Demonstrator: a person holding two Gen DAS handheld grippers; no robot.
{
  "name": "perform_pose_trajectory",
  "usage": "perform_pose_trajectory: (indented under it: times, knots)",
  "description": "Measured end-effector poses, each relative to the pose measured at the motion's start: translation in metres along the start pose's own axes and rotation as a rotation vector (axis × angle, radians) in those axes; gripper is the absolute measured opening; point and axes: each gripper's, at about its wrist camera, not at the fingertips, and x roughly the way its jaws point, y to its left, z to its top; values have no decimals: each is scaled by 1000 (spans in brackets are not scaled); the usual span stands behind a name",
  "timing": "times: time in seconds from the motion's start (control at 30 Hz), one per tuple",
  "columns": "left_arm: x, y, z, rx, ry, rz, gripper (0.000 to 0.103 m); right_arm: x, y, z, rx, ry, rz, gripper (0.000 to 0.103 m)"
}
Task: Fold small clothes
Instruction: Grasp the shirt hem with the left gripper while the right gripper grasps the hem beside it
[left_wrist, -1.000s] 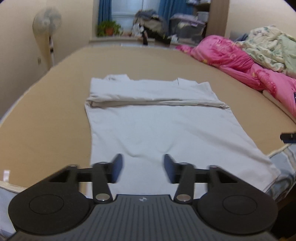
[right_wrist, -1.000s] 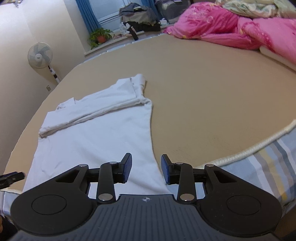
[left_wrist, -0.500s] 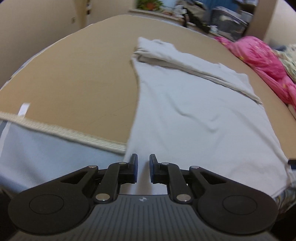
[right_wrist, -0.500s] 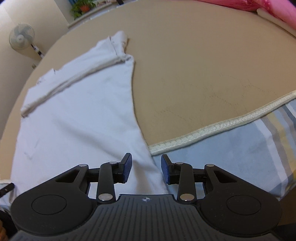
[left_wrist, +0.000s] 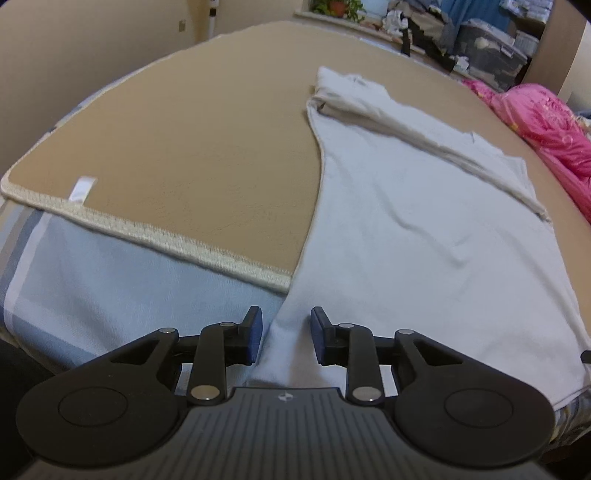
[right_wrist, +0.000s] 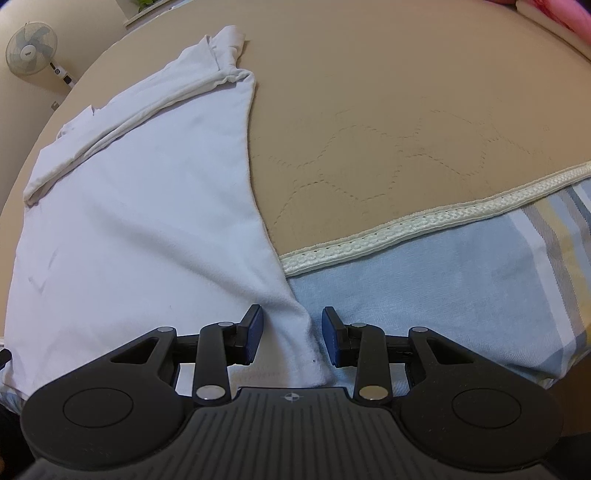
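Two tongs at the near corners of a white shirt on a bed.

In the left wrist view, the left gripper has its fingers apart, one on each side of the near left corner of the white shirt. This shirt lies flat on the tan mat, its far part folded over, and its near hem hangs over the striped sheet; pink bedding is at far right. In the right wrist view, the right gripper is also apart, around the near right corner of the shirt. A fan stands at far left.
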Motion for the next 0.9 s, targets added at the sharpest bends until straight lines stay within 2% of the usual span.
perform_pose_trajectory:
  times: [0.47,0.53,0.57,0.63,0.7,0.8,0.9]
  knots:
    - [5,-3,-1,22,25,2,32,6,9,-2,-48,0,-6,36]
    - [6,-4,-1,27,32,-5,30,5,11,-4,-60,0,-2,32]
    - [6,-5,-1,28,34,-10,24,5,11,-4,-65,2,4,30]
    - [5,-3,-2,23,36,-27,12,4,13,-5,-72,3,19,16]
    - [1,-3,-2,17,25,-38,7,2,14,-6,-72,-2,35,7]
    - [-3,-3,-2,19,10,-44,7,-2,14,-5,-60,-11,63,7]
    - [1,-2,-3,4,40,-40,11,3,13,-5,-50,5,47,11]
